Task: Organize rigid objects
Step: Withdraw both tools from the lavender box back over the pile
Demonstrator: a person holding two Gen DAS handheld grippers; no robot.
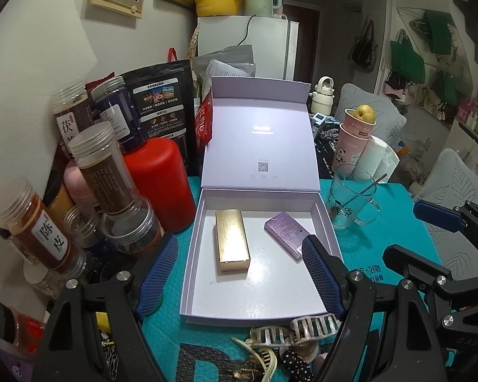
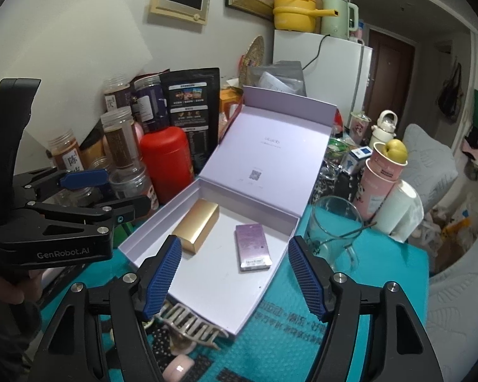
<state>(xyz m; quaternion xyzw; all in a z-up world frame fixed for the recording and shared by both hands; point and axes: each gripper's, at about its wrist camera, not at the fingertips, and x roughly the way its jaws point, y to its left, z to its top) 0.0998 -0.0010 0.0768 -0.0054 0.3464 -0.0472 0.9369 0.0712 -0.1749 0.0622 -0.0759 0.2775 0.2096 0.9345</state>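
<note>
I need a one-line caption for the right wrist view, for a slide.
Open right gripper above a lidded lavender box holding a gold box and a purple box.

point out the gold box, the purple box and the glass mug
gold box (image 1: 232, 238), left wrist view, top face
purple box (image 2: 253, 245), right wrist view, top face
glass mug (image 1: 350, 197), left wrist view, side wall

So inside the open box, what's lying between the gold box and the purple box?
Nothing: only bare white box floor separates the gold box from the purple box. Both wrist views show it.
</note>
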